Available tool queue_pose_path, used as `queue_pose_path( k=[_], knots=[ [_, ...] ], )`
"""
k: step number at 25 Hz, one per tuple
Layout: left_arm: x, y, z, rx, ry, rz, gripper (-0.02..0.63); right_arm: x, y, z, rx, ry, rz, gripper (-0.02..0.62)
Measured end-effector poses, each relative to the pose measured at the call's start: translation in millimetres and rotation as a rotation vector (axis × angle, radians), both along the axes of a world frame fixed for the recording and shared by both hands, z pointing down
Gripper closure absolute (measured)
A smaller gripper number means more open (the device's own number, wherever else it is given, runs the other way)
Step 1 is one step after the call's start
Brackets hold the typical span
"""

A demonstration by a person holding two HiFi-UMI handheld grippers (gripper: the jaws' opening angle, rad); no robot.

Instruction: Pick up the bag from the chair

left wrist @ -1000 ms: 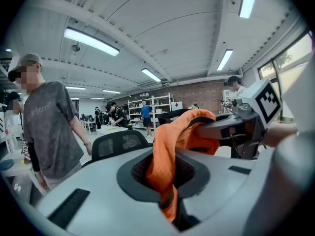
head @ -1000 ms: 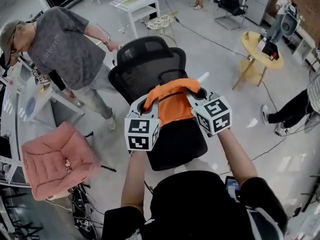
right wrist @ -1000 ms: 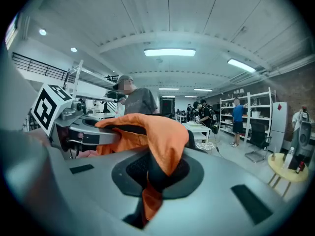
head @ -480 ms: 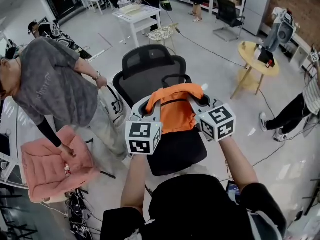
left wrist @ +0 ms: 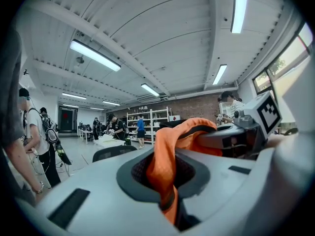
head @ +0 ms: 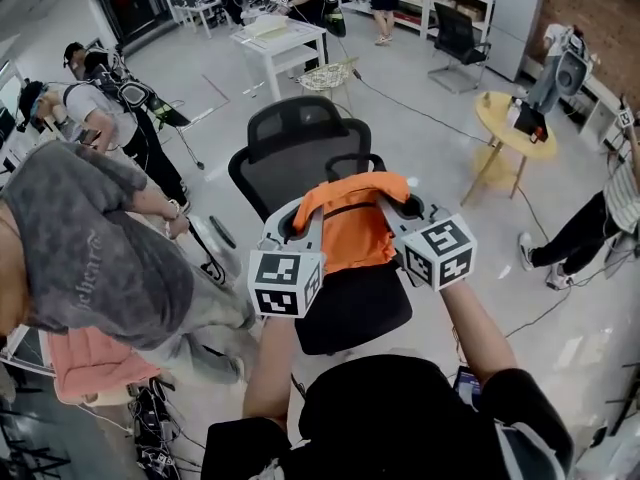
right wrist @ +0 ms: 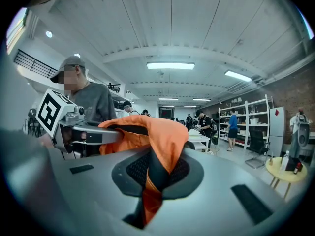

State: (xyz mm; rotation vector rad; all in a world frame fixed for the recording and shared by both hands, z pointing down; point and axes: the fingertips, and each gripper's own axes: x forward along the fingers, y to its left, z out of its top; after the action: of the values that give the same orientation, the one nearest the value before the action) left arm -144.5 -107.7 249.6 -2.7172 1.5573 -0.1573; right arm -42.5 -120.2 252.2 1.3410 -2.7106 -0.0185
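Observation:
An orange bag [head: 350, 226] with black trim hangs between my two grippers above the seat of a black office chair [head: 298, 140]. My left gripper [head: 303, 215] is shut on the bag's left top edge, and my right gripper [head: 398, 206] is shut on its right top edge. The left gripper view shows orange fabric [left wrist: 165, 163] pinched in the left gripper [left wrist: 170, 183], with the right gripper [left wrist: 236, 136] beyond. In the right gripper view the bag [right wrist: 160, 134] drapes over the shut right gripper [right wrist: 150, 183], and the left gripper [right wrist: 74, 127] is opposite.
A person in a grey shirt [head: 90, 278] bends low at the left, over a pink cushioned chair [head: 85, 366]. A yellow round table [head: 520, 118] stands at the right, a white table [head: 280, 36] behind the chair. Cables cross the floor, and another person's leg [head: 585, 230] is at the far right.
Both grippers have risen with the bag, which now hangs higher over the seat. The person in grey has moved nearer and bent down over the pink chair.

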Motion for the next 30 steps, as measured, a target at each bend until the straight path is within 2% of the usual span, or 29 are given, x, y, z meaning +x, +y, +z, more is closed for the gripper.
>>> queue_pose_path(
  k=[10, 30],
  knots=[
    [27.5, 30.3, -22.4, 0.026, 0.01, -0.026, 0.572, 27.8, 27.9, -20.1, 0.019, -0.046, -0.011, 0.58],
    [90.9, 109.4, -19.5, 0.033, 0.032, -0.057, 0.572, 91.0, 106.0, -16.7, 0.005, -0.079, -0.033, 0.58]
  ],
)
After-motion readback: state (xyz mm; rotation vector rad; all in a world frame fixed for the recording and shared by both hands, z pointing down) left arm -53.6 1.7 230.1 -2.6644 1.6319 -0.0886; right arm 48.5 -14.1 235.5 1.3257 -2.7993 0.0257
